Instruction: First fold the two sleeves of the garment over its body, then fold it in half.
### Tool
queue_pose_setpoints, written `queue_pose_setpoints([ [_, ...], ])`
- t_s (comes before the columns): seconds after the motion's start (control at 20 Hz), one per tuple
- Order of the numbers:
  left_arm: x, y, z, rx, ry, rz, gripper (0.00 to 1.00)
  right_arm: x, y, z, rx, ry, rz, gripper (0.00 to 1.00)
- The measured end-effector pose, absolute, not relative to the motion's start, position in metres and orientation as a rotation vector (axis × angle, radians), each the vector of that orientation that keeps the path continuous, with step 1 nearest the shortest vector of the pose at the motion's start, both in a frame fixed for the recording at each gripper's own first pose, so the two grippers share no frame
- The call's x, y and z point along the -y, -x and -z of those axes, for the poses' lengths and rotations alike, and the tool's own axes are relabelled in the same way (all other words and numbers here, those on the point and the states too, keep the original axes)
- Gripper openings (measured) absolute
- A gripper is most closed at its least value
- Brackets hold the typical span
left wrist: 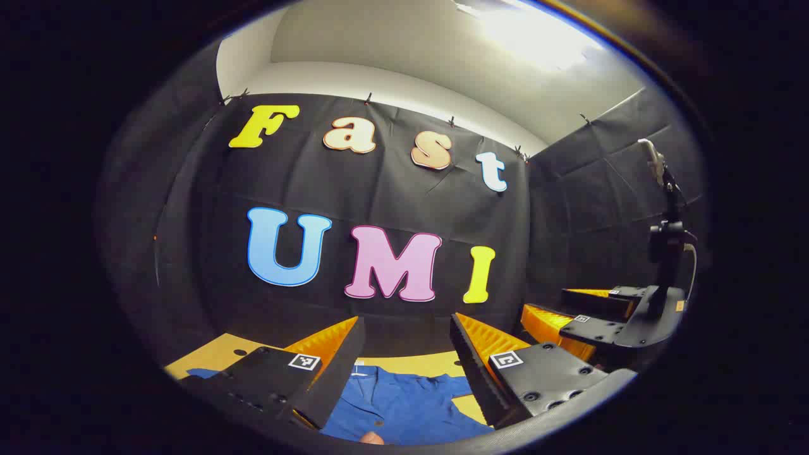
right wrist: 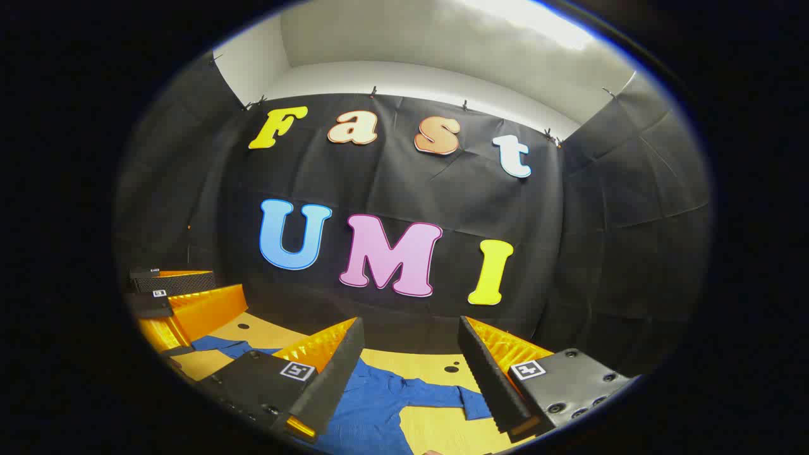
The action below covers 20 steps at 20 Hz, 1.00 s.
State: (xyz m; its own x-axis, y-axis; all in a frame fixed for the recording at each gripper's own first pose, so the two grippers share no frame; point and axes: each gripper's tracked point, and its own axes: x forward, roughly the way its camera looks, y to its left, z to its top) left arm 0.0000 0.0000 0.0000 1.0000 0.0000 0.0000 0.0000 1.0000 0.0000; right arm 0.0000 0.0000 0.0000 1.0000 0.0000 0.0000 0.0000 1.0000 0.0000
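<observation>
We hold both grippers above the yellowish wooden tabletop [right wrist: 436, 363], jaws of the left gripper [left wrist: 407, 354] and the right gripper [right wrist: 411, 357] standing wide apart with nothing between them. The blue fabric garment [right wrist: 379, 404] lies flat on the tabletop below them, one sleeve [right wrist: 442, 397] stretched out sideways in the right gripper view, another part [right wrist: 218, 344] reaching toward the far left.

Neither sleeve looks folded yet, so we judge the first fold is still ahead. To do it well, we should lower each gripper to a sleeve cuff, pinch only the top layer of cloth, lift slightly, and carry it across the body without dragging the shirt.

Small square black-and-white markers [right wrist: 297, 370] sit on the grippers; we can read no garment brand or label.
</observation>
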Motion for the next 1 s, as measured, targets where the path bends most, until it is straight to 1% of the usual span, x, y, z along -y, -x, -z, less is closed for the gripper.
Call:
queue_pose_setpoints([
  [0.1, 0.002, 0.000, -0.003, 0.013, 0.014, 0.005, 0.80, 0.004, 0.000, 0.003, -0.010, 0.000, 0.007, 0.96],
  [0.15, 0.002, -0.001, 0.000, 0.006, 0.007, 0.004, 0.80, 0.007, 0.002, 0.003, -0.012, -0.003, 0.012, 0.88],
  [0.5, 0.007, 0.006, 0.011, -0.041, 0.005, 0.014, 0.80, 0.009, 0.007, 0.008, -0.024, -0.006, 0.019, 0.88],
  [1.0, 0.002, 0.010, 0.006, -0.029, -0.013, 0.003, 0.80, 0.004, 0.011, 0.009, -0.028, -0.013, 0.021, 0.88],
])
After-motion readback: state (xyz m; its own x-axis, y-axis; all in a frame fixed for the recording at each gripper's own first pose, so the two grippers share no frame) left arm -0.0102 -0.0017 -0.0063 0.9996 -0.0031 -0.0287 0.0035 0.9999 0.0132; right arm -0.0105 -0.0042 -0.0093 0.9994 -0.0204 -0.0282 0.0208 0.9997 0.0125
